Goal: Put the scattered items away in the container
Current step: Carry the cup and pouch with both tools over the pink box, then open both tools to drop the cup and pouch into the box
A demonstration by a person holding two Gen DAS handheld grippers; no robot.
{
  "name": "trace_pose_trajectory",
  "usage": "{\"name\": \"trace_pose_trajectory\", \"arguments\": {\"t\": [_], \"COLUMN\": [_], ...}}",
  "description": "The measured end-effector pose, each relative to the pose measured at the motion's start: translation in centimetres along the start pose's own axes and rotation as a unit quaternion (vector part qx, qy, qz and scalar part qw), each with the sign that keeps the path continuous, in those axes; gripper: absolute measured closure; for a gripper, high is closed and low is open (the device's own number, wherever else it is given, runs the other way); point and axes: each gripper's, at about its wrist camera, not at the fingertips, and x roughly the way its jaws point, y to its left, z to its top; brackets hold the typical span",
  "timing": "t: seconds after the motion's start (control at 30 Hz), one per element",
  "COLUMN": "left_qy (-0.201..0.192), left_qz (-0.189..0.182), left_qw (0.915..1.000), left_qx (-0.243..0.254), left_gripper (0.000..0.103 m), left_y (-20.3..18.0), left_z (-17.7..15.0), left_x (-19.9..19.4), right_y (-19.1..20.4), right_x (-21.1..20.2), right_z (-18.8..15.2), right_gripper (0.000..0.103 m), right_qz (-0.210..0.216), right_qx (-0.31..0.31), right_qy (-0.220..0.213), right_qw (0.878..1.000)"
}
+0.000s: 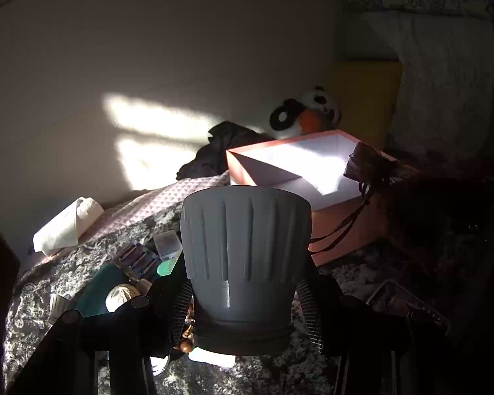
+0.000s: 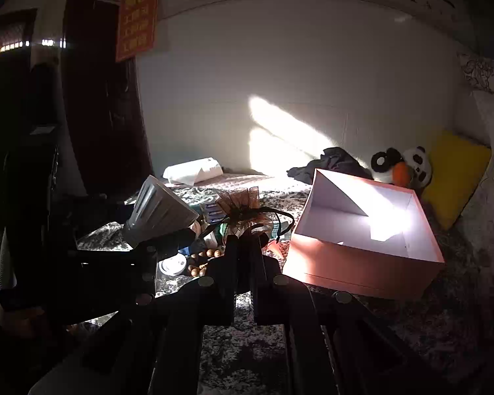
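The pink box [image 2: 362, 263] sits open on the patterned bedspread [image 2: 240, 345], toward the pillow end, sunlight falling on its white inside. The left gripper [image 1: 247, 296] has its fingers clamped on a grey ribbed cup [image 1: 245, 240], held above the bedspread just short of the box. The right gripper [image 2: 243, 247] has its fingers pressed together on a brown gauze pouch [image 2: 243, 210], left of the box. Under them lie wooden beads [image 2: 202, 263] and a white lid [image 2: 173, 265]. A panda toy [image 2: 401, 166] and yellow pillow [image 2: 457, 177] lie behind the box.
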Motion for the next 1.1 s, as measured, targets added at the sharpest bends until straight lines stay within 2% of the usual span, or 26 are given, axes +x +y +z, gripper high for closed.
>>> {"name": "trace_pose_trajectory", "arguments": {"t": [0.33, 0.57, 0.77, 0.93, 1.03, 1.07, 1.1], "left_qy": [-0.038, -0.045, -0.024, 0.021, 0.048, 0.057, 0.066], "left_qz": [-0.043, -0.062, -0.064, -0.053, -0.046, -0.044, -0.041], "left_qw": [0.9982, 0.9970, 0.9975, 0.9982, 0.9975, 0.9972, 0.9967], "left_qx": [0.017, 0.016, 0.017, 0.020, 0.022, 0.022, 0.023], "left_gripper": [0.052, 0.052, 0.052, 0.052, 0.050, 0.043, 0.029], "left_y": [-4.9, -6.6, -6.9, -6.8, -6.8, -6.8, -6.8], "left_z": [7.3, 11.1, 12.3, 11.8, 11.4, 11.3, 11.2], "left_x": [3.9, 8.1, 13.4, 19.1, 22.5, 23.6, 24.8], "right_y": [-8.1, -13.0, -16.8, -19.8, -22.1, -23.0, -23.8], "right_x": [-4.6, -4.1, 0.1, 6.9, 10.9, 12.2, 13.6], "right_z": [3.1, 4.8, 6.2, 6.0, 5.6, 5.3, 5.0], "right_gripper": [0.097, 0.097, 0.097, 0.097, 0.096, 0.094, 0.090], "right_qz": [-0.099, -0.140, -0.157, -0.169, -0.154, -0.140, -0.125], "right_qx": [0.051, 0.083, 0.099, 0.108, 0.126, 0.137, 0.149], "right_qy": [-0.073, -0.110, -0.114, -0.061, -0.036, -0.025, -0.013], "right_qw": [0.991, 0.980, 0.976, 0.978, 0.979, 0.980, 0.981]}}
